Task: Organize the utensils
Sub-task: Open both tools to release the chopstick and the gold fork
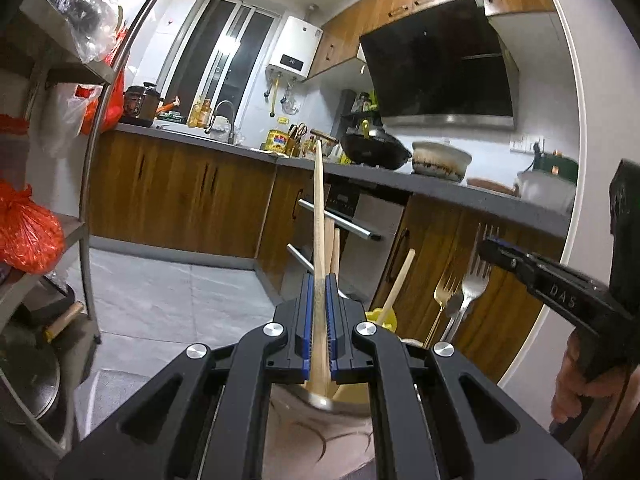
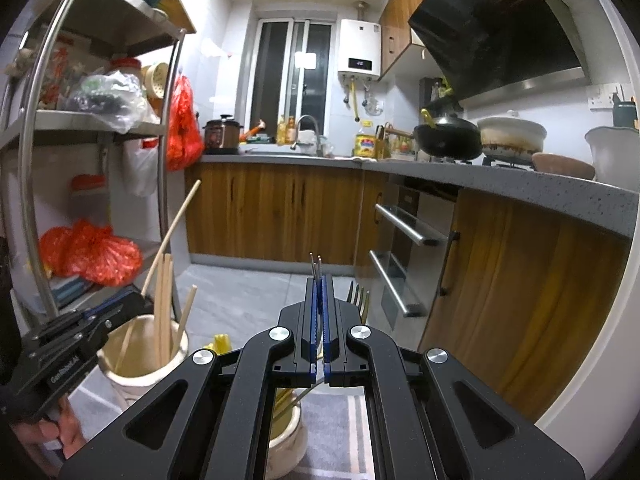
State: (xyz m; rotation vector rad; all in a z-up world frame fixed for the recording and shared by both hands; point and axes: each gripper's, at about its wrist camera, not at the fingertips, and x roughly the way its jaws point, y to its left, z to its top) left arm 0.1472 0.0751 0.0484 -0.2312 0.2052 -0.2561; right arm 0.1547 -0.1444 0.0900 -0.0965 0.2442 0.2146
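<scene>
left wrist view: my left tongs (image 1: 320, 300) clamp a chopstick (image 1: 319, 216); right tongs (image 2: 320, 304) clamp a fork (image 2: 317, 267). sorting step; next, lower each into its jar (image 2: 132, 376).

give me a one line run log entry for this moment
left gripper: shut on chopstick above left cup | right gripper: shut on silver fork above right cup | gold fork: in right cup

1. The black, blue-padded left tool (image 1: 319, 280) is clamped on a long wooden chopstick (image 1: 319, 216), pointing forward.
2. The matching right tool (image 2: 319, 280) pinches a silver metal fork (image 2: 316, 266), held level alongside.
</scene>
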